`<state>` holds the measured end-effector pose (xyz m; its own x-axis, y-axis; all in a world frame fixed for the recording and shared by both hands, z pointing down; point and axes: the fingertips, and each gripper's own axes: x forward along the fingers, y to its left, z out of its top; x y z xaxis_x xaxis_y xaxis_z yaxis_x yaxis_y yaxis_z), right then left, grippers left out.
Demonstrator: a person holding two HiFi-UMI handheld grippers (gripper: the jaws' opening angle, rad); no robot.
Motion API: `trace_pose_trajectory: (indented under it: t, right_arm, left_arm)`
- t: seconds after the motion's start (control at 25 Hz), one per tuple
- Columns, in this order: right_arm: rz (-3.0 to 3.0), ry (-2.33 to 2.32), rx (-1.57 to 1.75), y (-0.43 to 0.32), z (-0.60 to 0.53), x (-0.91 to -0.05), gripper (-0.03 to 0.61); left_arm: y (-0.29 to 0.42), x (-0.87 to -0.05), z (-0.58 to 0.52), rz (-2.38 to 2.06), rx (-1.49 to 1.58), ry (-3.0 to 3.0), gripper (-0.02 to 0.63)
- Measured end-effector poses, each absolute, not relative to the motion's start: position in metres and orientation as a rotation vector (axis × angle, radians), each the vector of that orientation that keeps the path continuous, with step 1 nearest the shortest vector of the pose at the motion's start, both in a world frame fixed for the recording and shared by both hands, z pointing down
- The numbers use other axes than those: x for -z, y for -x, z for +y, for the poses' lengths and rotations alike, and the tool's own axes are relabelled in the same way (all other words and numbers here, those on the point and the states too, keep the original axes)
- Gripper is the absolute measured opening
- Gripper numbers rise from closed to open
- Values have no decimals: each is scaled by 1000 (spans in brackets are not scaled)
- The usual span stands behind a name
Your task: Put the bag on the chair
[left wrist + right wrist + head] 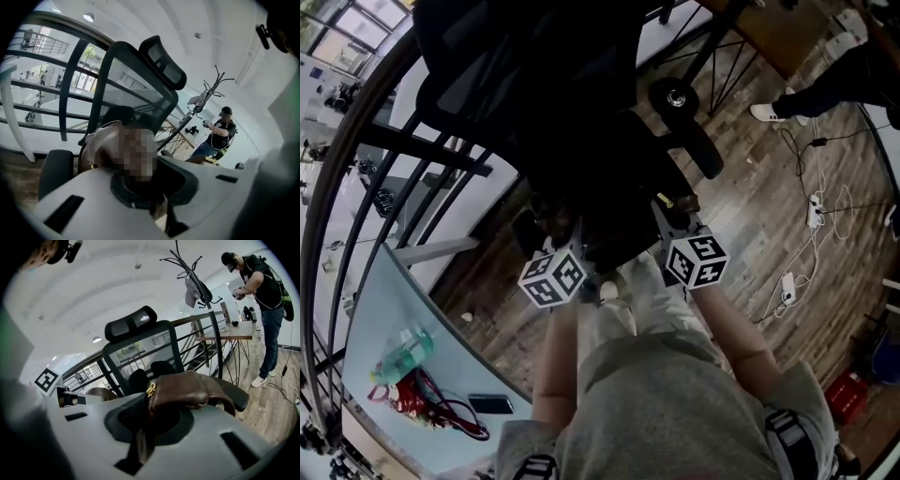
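pinching the brown bag (187, 391) from either side, left gripper (157, 206) and right gripper (140, 439) clamp soft, floppy leather, probably light; chair (137, 345) waits at 12 o'clock.

The head view looks steeply down from head height, with the black chair (581, 112) close at twelve o'clock. Each gripper view rides low behind its own jaws, tilted up at the chair's back from very near. Both share the chair, the brown bag (187, 390) and a standing person (265, 296), who is at two o'clock in the right view and three in the left.
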<state>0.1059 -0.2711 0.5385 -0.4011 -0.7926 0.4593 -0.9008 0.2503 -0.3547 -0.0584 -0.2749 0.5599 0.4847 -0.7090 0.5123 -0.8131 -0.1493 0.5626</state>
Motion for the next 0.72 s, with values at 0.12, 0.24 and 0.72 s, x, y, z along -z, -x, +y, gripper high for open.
trace_pose_trajectory:
  t: [0.12, 0.24, 0.72]
  right_arm:
    - [-2305, -1577, -890, -104, -285, -564, 23]
    - [-2281, -1552, -913, -102, -298, -590, 23]
    - [-2195, -1524, -959, -99, -338, -675, 23]
  left_arm:
    - [61, -586, -286, -1285, -179, -1856, 18]
    - [65, -612, -297, -1312, -200, -1811, 18]
    - [76, -700, -332, -1430, -284, -1678, 18]
